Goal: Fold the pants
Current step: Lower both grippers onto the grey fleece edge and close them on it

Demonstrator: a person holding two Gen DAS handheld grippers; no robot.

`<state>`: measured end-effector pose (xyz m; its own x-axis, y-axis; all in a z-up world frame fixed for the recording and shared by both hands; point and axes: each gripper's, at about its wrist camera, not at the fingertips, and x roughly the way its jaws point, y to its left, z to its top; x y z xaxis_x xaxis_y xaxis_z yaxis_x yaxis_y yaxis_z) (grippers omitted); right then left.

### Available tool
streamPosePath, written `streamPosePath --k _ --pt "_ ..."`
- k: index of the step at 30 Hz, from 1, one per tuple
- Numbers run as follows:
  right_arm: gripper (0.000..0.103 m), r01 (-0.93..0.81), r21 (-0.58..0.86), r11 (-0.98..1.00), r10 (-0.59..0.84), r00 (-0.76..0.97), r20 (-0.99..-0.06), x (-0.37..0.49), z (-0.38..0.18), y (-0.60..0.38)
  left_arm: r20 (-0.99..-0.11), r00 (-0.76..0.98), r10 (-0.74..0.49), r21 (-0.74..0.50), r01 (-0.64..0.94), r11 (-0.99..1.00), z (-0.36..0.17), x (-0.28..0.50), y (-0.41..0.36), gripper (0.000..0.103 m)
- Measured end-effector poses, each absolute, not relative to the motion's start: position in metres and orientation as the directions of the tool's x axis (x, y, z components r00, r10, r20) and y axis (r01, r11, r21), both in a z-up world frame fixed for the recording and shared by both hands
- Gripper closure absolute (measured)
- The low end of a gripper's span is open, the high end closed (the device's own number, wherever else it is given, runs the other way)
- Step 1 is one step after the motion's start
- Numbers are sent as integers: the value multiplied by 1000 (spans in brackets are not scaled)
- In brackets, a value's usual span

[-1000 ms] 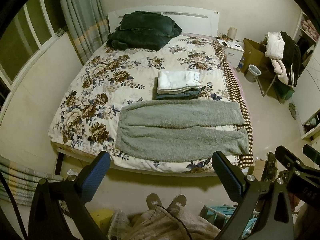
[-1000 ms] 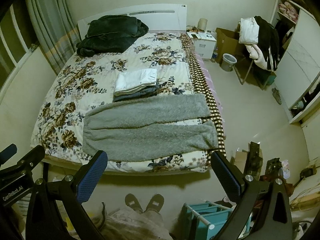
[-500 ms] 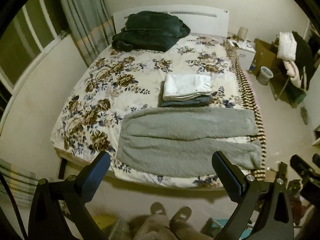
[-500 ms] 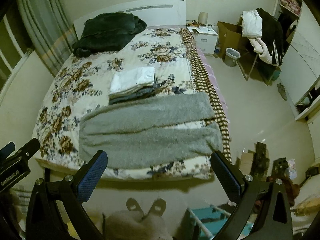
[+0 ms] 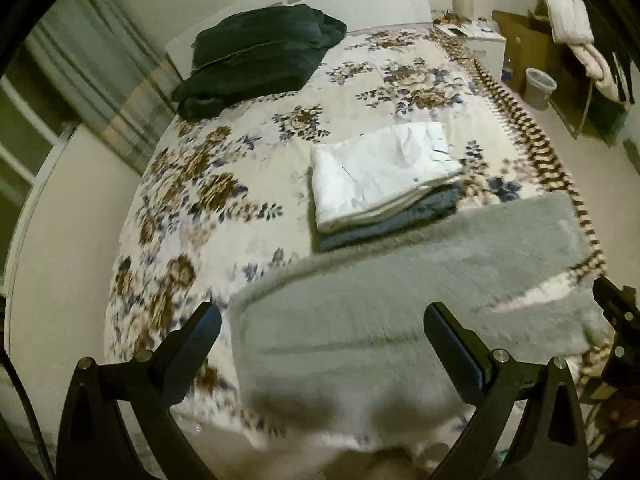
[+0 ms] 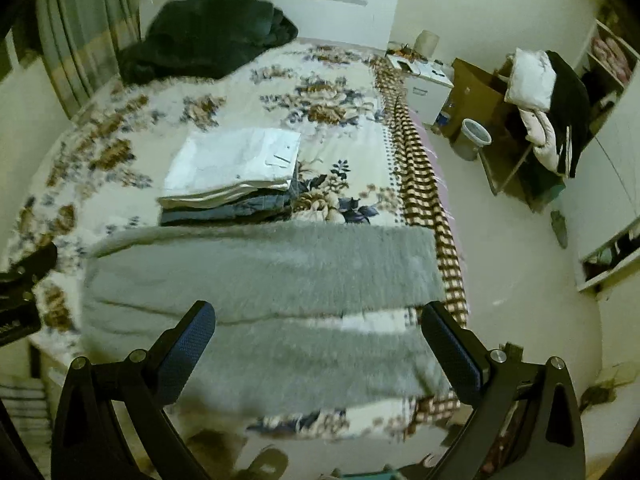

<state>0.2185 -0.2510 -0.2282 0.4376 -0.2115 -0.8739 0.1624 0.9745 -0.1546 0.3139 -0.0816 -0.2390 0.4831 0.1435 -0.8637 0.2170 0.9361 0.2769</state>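
Floral bedding covers the bed (image 5: 248,184), and the grey fluffy pants (image 6: 256,280) lie flat at its near edge, long axis running left to right. Your left tool (image 5: 320,356) hangs spread wide over the waist end. Your right tool (image 6: 318,344), also wide and empty, hangs over the leg ends. Behind them sits a stack of folded clothes (image 5: 384,176).
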Motion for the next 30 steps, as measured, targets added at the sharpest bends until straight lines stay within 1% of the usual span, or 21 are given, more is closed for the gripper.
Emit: streamPosePath --k 3,5,7,10,12,14,16,19,20,23,24,25,26,27,28,29,30 --pt "0 141 -171 975 -214 407 -888 282 -288 -252 -882 444 157 266 196 944 -292 358 -71 0" --pt "0 125 -160 979 -196 379 -904 317 -330 -253 -911 378 163 239 162 957 -335 385 -59 0" --pt "0 133 -139 981 -178 357 -917 348 -373 -256 -925 339 171 224 127 966 -366 402 -51 0" --pt "0 213 -66 975 -131 308 -942 394 -445 -271 -942 284 176 205 76 976 -414 424 -40 0" --pt "0 274 -1 962 -81 283 -956 413 -485 -283 -952 253 173 188 36 982 -443 437 -31 0" --pt "0 314 31 949 -56 267 -962 425 -521 -293 -958 235 164 170 2 985 -465 447 -19 0" --pt "0 313 27 949 -52 242 -969 440 -553 -298 -962 223 156 158 -12 987 -481 458 -14 0" --pt "0 275 -20 961 -82 215 -973 454 -590 -302 -969 206 135 138 0 990 -511 477 -7 1" --pt "0 265 -29 964 -86 208 -974 457 -598 -305 -974 187 126 131 18 991 -524 483 -7 4" --pt "1 253 -24 967 -76 200 -977 460 -617 -312 -982 155 104 117 77 990 -553 500 -10 10" --pt "4 257 -24 966 -76 195 -978 466 -625 -313 -985 146 93 109 102 989 -564 505 -11 12" --pt "10 262 -9 965 -61 189 -980 466 -631 -313 -987 138 86 104 126 987 -573 509 -13 18" --pt "11 275 23 961 -29 183 -983 473 -641 -316 -988 135 69 88 144 986 -581 511 -14 23" --pt "14 289 58 956 5 180 -984 477 -647 -318 -991 132 36 57 163 985 -588 513 -14 24" --pt "22 295 96 951 41 189 -981 480 -653 -318 -990 139 22 46 173 984 -592 513 -14 27" --pt "29 293 108 950 51 195 -980 480 -655 -317 -988 156 -1 28 187 982 -593 513 -14 35" --pt "46 281 128 951 69 211 -975 480 -656 -313 -986 163 -19 14 195 981 -594 511 -13 40"
